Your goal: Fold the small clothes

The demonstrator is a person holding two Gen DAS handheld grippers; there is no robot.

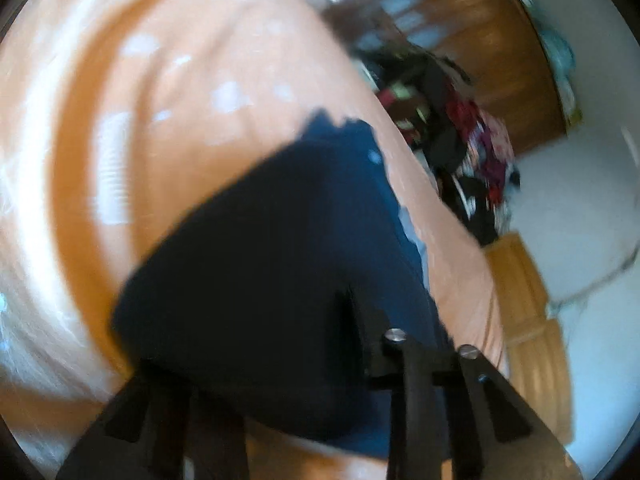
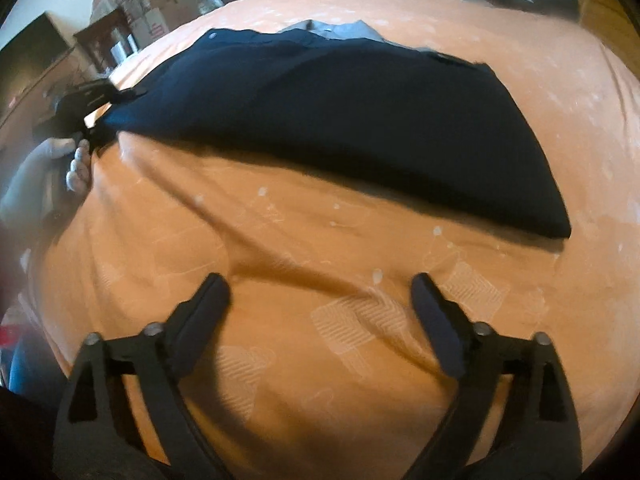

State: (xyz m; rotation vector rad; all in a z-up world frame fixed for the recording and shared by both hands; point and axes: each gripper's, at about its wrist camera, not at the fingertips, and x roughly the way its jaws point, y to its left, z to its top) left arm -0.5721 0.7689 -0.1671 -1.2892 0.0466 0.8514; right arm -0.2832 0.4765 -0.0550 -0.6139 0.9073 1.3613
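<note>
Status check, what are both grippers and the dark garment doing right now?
Left gripper at the corner of the dark navy folded garment, apparently clamped on it. Right gripper open, empty, over the orange patterned bedspread. Nothing in the way.

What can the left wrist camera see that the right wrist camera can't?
Only the left wrist view shows a dark heap of clothes beside a wooden panel, blurred by motion. Only the right wrist view shows the open right tool above the sheet, stacked boxes, and the person's hand holding the left tool at the garment's corner. Both show the navy garment on the orange bedsheet.
</note>
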